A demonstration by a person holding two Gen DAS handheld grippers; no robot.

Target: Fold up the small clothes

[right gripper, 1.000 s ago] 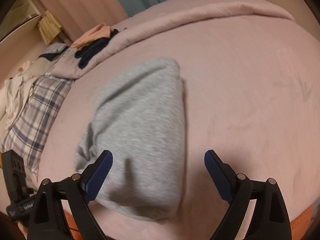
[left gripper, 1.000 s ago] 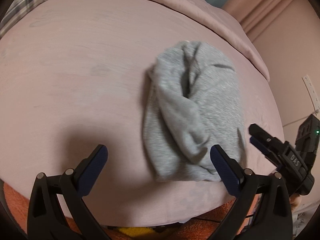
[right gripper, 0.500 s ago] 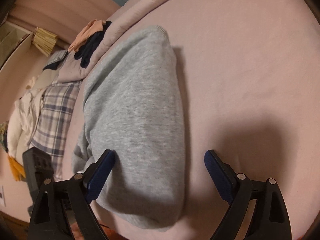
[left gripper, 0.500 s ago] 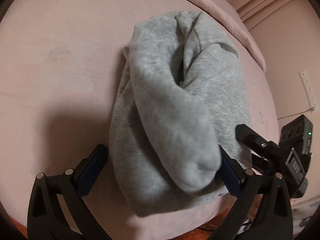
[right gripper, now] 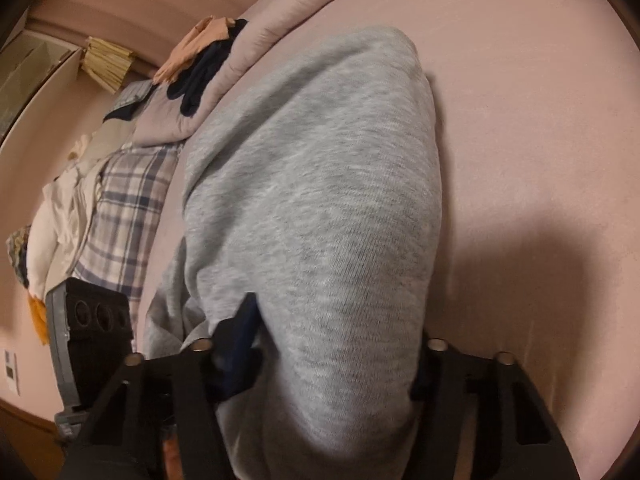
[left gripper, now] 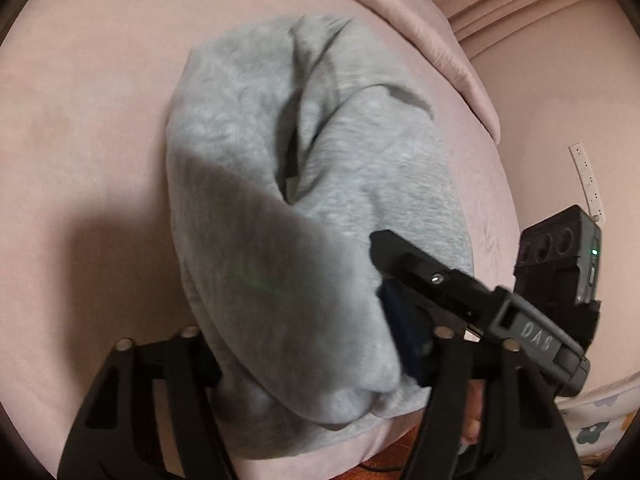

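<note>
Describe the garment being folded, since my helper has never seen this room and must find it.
On the pink bed, away from the plaid pillow and the peach and navy clothes heaped on the rolled duvet, lies a grey sweatshirt. It is the only heathered grey knit piece, bundled lengthwise, with both hand-held grippers closed on its near end.

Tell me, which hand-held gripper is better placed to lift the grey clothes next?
Probably the right hand-held gripper: its jaws have just been closing around a thick, smooth fold of the grey garment. The left hand-held gripper has also been closing, but on a lumpy, rolled end near the bed edge.
</note>
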